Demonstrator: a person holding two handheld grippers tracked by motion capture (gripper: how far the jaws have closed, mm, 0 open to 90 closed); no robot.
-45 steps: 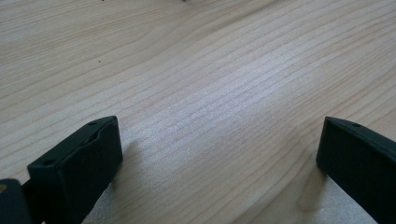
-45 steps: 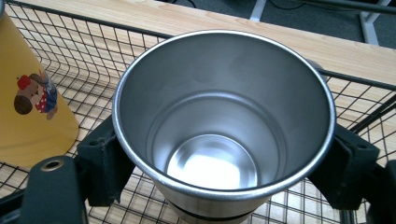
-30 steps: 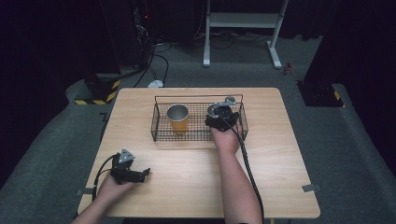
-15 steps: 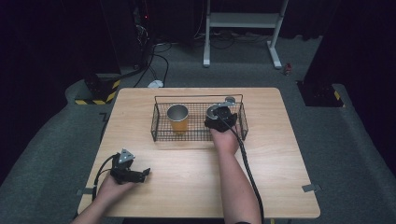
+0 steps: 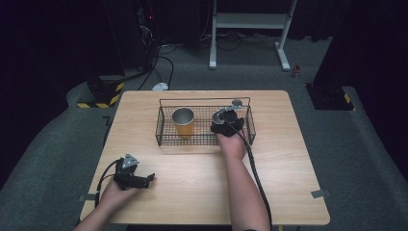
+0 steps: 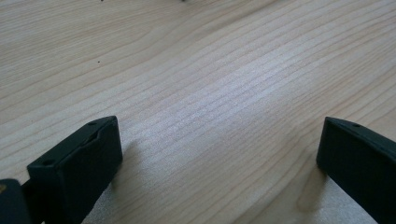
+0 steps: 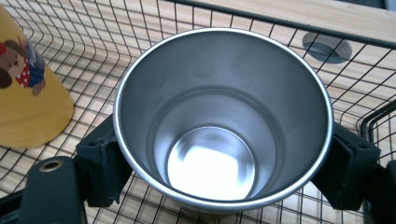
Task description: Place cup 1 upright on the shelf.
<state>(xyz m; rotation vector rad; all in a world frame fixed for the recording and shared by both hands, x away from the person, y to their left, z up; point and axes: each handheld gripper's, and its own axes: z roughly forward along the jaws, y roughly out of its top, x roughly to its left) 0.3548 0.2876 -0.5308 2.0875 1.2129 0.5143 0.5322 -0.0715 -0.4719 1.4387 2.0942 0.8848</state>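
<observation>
The wooden table [image 5: 269, 192] takes up the middle of the high view, standing on grey carpet [image 5: 57, 144], with a white metal stand [image 5: 250, 21] on the floor beyond its far edge. On the far half of the table rests a black wire basket [image 5: 166, 137], long side running left to right. Inside its left part stands a yellow cup [image 5: 183, 122], upright and mouth up; in the right gripper view its yellow wall [image 7: 28, 93] carries a small cartoon print and sits just beside the other cup, apart from it.

The person's right forearm reaches from the bottom edge up to the basket, and the right gripper [image 5: 225, 124] sits inside the basket's right part. Its jaws are clamped on a steel cup [image 7: 223, 121], one jaw against each side of the cup's outer wall. The cup is upright with its open mouth toward the camera, empty, its shiny bottom plain to see, and basket wire shows below and around it. Whether the cup's base touches the basket floor cannot be told. A round grey disc [image 7: 326, 46] is set in the tabletop just outside the basket's far wall.

The left gripper [image 5: 137, 179] lies low over the near left part of the table, well apart from the basket. Its jaws stand wide apart with bare wood between them.
</observation>
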